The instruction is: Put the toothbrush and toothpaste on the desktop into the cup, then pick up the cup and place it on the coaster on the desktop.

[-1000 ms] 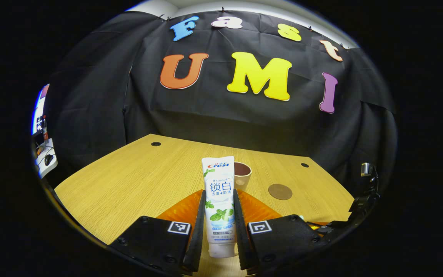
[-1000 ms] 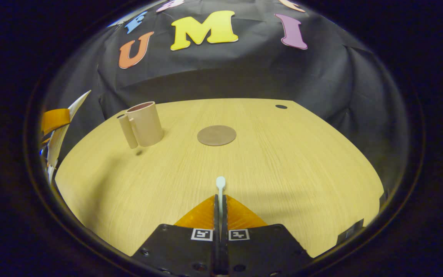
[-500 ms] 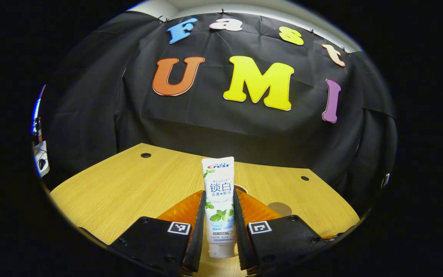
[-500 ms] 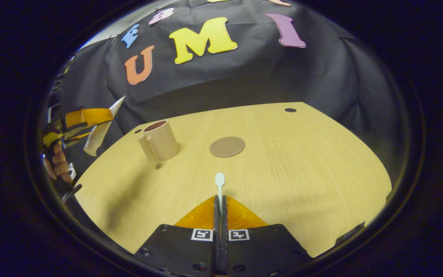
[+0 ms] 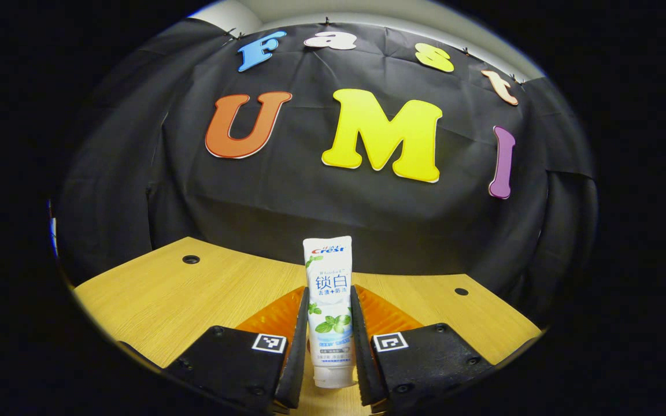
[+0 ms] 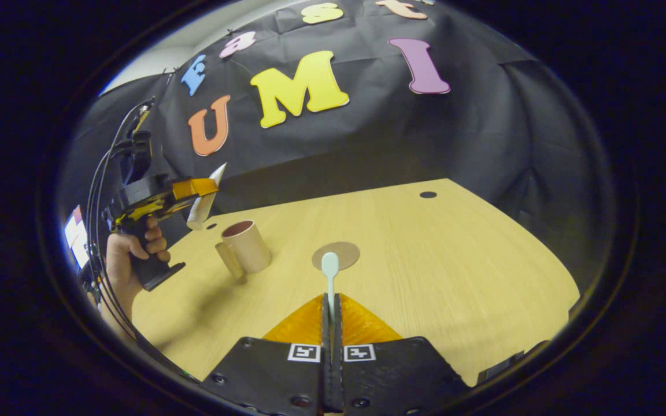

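Observation:
My left gripper is shut on a white toothpaste tube, held upright with its cap down, above the wooden desktop. In the right gripper view the same left gripper hangs in a hand above and left of the beige cup, the toothpaste tube tilted in it. My right gripper is shut on a pale toothbrush, whose head points toward the round brown coaster. The cup stands upright on the desktop, left of the coaster, with its handle toward me.
Small dark cable holes sit near the desktop's back corners, another hole in the right gripper view. A hand and cables are at the left edge. The black cloth wall closes the back.
Both grippers have risen. The left gripper, with the toothpaste, has moved right and up toward the cup; cup and coaster have dropped out of its view. The toothbrush head now overlaps the coaster.

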Available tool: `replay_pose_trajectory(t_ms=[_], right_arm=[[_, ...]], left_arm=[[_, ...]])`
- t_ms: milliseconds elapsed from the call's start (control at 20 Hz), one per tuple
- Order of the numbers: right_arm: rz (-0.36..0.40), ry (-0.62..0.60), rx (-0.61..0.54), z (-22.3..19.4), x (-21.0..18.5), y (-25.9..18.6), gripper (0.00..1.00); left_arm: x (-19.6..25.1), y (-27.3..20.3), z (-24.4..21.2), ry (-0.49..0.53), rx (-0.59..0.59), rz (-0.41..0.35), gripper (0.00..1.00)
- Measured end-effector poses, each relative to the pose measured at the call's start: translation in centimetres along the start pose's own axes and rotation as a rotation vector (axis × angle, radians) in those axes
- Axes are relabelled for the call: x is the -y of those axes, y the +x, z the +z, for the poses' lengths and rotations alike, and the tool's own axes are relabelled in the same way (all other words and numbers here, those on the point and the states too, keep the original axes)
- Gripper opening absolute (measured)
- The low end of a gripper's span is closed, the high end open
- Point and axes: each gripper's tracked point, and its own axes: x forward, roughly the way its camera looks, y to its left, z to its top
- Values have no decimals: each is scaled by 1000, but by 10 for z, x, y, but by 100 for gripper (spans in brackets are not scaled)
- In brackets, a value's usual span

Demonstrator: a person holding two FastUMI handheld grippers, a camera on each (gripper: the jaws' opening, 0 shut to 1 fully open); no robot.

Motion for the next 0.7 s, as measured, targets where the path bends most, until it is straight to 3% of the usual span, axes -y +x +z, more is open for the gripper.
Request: replay_pose_trajectory(t_ms=[700], right_arm=[[16,-49,74,19,-14,-8,0]], left_arm=[[3,33,-10,33,-2,-10,43]])
